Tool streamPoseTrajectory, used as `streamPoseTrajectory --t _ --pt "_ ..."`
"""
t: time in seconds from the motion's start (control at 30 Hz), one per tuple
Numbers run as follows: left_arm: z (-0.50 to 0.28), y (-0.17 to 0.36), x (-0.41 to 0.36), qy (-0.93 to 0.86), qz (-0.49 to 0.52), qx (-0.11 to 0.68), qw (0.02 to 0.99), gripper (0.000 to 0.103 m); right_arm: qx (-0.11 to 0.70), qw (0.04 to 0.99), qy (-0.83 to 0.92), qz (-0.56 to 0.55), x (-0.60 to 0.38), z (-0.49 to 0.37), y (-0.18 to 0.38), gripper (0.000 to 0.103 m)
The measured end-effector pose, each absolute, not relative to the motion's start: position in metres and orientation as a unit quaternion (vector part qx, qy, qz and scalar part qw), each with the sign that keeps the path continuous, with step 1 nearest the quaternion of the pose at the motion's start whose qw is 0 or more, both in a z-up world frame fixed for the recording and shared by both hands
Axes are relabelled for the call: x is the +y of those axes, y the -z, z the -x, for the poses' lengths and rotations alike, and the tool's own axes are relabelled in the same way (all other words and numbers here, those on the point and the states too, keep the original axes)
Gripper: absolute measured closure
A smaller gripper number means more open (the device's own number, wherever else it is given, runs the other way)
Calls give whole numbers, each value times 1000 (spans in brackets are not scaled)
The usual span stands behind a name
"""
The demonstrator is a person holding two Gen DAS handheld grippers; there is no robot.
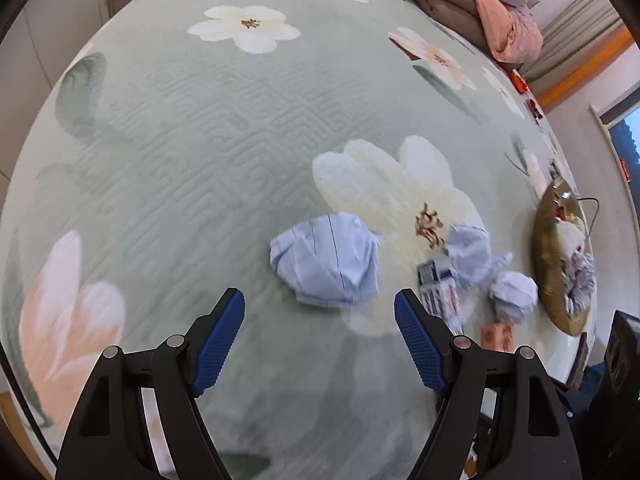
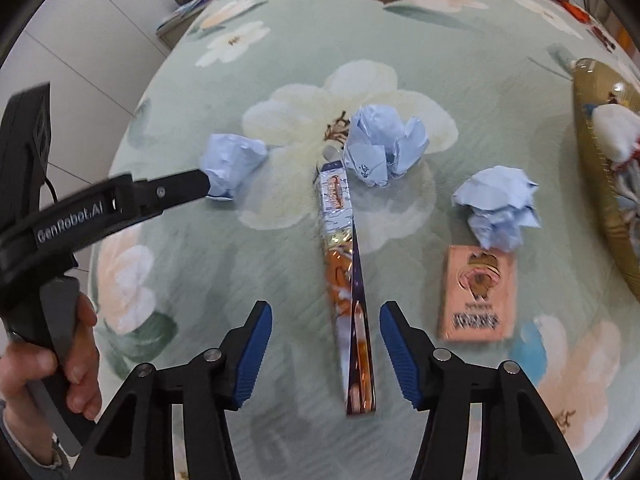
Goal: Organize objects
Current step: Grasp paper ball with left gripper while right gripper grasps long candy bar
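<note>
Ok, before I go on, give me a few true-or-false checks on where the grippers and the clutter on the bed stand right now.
1. The right gripper has the long snack box between its open fingers. True.
2. The left gripper is clamped on a crumpled blue paper ball. False: its jaws are open and the ball lies ahead of them on the bedspread.
3. The pink card box lies flat beside the long box. True.
4. All the paper balls are already in the gold tray. False: three paper balls lie loose on the bedspread.
</note>
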State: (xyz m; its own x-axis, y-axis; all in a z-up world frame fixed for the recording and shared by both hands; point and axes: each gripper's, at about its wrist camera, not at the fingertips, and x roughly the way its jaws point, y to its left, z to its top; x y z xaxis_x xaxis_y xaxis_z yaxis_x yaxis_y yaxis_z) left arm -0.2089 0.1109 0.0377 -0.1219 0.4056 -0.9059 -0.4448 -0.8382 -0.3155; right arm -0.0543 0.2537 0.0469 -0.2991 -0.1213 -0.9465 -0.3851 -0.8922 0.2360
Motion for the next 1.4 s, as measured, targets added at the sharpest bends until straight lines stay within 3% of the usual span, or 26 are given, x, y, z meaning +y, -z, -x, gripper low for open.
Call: streamPoseTrajectory --t 0.37,0.43,0.47,0.57,0.6,1.03,1.4 --pt "206 -19 142 -788 551 78 264 27 177 88 -778 597 264 79 -17 49" --pt "203 -19 142 -797 540 90 254 40 157 95 -781 596 261 82 -15 54" --pt "202 -21 141 -802 534 96 250 52 148 97 -784 596 260 83 -16 59" --pt "203 -25 132 -803 533 79 255 59 126 91 -792 591 253 85 -20 85" --pt "202 -28 127 -803 535 67 254 59 125 88 -792 591 253 86 -20 87" --pt "123 -75 76 -784 549 56 285 59 177 73 -792 580 237 27 -65 87" --pt "74 -114 102 -784 526 30 328 59 234 103 -781 569 226 -61 -107 87"
